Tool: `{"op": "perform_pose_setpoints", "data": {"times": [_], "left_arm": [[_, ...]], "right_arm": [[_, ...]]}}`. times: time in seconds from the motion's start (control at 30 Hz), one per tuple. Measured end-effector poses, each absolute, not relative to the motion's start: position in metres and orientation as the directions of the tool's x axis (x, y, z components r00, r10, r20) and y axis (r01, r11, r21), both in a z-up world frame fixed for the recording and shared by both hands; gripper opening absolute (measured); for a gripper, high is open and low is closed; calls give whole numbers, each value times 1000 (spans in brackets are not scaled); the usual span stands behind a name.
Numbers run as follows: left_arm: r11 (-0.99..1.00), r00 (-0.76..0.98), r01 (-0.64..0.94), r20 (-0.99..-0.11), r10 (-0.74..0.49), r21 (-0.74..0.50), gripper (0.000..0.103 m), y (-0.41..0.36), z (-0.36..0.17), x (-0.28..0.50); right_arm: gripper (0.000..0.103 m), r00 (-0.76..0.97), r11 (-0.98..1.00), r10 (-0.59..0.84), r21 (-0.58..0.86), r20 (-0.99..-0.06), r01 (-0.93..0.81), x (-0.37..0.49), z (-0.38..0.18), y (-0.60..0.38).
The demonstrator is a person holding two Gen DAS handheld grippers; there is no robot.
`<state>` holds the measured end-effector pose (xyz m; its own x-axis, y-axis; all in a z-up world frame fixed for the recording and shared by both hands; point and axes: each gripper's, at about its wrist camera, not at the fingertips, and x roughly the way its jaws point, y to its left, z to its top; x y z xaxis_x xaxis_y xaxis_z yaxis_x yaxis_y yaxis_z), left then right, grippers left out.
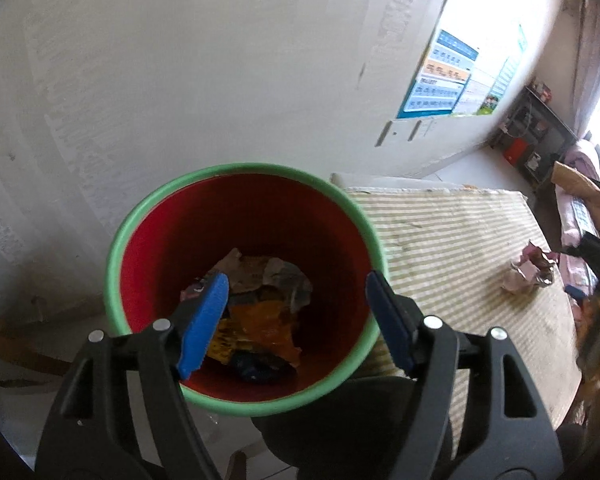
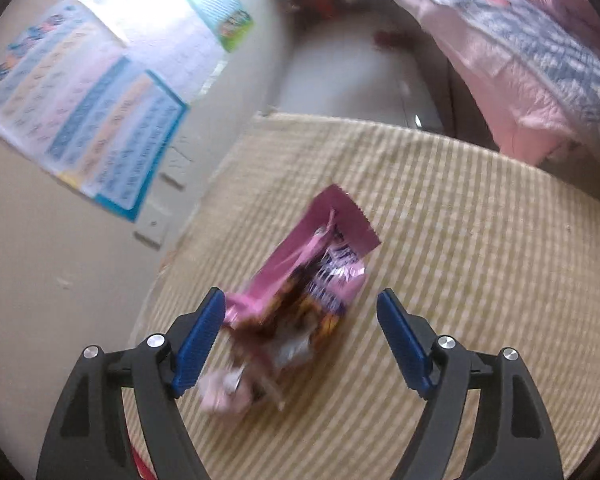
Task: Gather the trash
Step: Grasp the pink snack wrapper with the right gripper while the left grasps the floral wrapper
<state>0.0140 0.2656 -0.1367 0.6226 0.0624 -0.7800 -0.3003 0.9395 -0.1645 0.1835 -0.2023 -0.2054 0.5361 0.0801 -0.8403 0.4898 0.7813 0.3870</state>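
Left gripper (image 1: pixel 296 300) hung over the red bin (image 1: pixel 340 224) with the green rim, jaws apart, nothing between the blue pads (image 1: pixel 204 320); bin sat at the edge of the striped tablecloth (image 1: pixel 460 240), close to the white wall (image 1: pixel 180 80). Crumpled wrappers (image 1: pixel 260 304) lay in the bottom of the bin: grey-brown paper, an orange-yellow piece, something dark blue nearest the camera. Out on the cloth, well apart from the bin, a crumpled pink wrapper (image 1: pixel 530 272) lay by itself, with a blurred dark gripper shape just beyond it at the right edge. In the right wrist view the right gripper (image 2: pixel 300 320) pointed down at that pink wrapper (image 2: pixel 304 292), jaws wide apart; the wrapper lay on the cloth (image 2: pixel 480 260) between the pads, its near corner right by the left-side pad (image 2: pixel 200 336), the other pad clear of it; could not tell whether that corner touched. Picture was motion-blurred, print on the wrapper unreadable. Posters (image 2: pixel 100 128) hung on the wall, pink bedding (image 2: pixel 520 40) lay beyond the table.
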Motion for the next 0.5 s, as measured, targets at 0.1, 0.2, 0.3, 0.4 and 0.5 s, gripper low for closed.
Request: {"op": "perform_pose_setpoints", "data": {"times": [0.1, 0.2, 0.3, 0.4, 0.5], "left_arm": [[948, 619, -271, -785, 41, -164, 69, 253, -136, 18], [963, 612, -226, -790, 23, -147, 69, 235, -134, 23], [973, 614, -183, -789, -1, -144, 70, 217, -131, 28], [979, 611, -131, -791, -45, -157, 72, 194, -129, 36], [985, 610, -46, -785, -106, -169, 72, 163, -129, 42]], "right_arm": [[76, 496, 777, 87, 370, -864, 509, 202, -223, -200], [56, 463, 798, 130, 369, -877, 476, 214, -237, -191], [41, 468, 806, 208, 422, -859, 415, 207, -235, -188], [37, 464, 832, 285, 457, -839, 315, 182, -230, -177], [37, 436, 850, 344, 473, -832, 233, 144, -229, -173]]}}
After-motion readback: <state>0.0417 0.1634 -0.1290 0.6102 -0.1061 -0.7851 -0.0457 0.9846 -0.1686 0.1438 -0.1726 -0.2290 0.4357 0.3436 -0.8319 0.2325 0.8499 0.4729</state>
